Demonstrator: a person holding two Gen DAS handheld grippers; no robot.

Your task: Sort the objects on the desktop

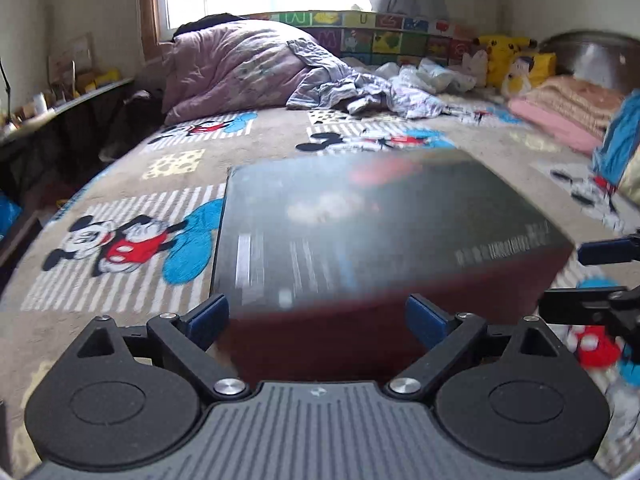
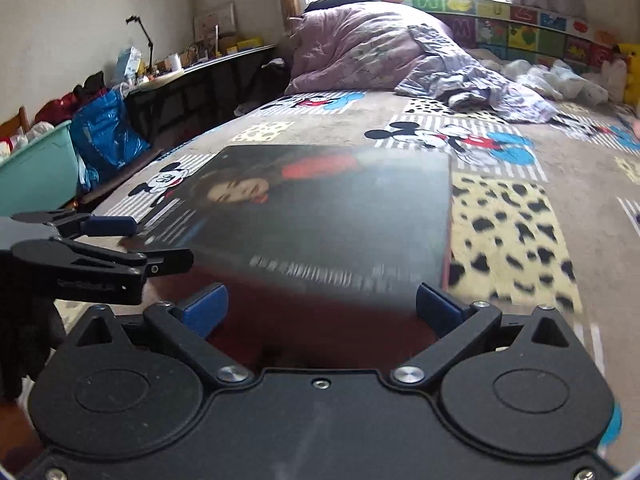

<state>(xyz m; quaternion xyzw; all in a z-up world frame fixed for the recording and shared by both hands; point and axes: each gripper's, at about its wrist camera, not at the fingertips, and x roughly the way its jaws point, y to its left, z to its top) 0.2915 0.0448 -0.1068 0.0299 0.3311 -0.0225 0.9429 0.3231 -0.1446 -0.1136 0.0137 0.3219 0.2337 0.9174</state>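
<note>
A large flat dark box with a printed picture on its lid and dark red sides lies on the cartoon-mouse bedspread. It is motion-blurred. My left gripper is open wide, its blue pads on either side of the box's near red side. My right gripper is also open wide against the same box from a spot further right. Each gripper shows in the other's view: the right gripper by the box's right corner, the left gripper by its left corner. I cannot tell whether any pad touches the box.
A pink quilt and crumpled clothes are heaped at the far end of the bed. Plush toys and folded blankets sit at the far right. A cluttered desk, a blue bag and a teal tub stand left of the bed.
</note>
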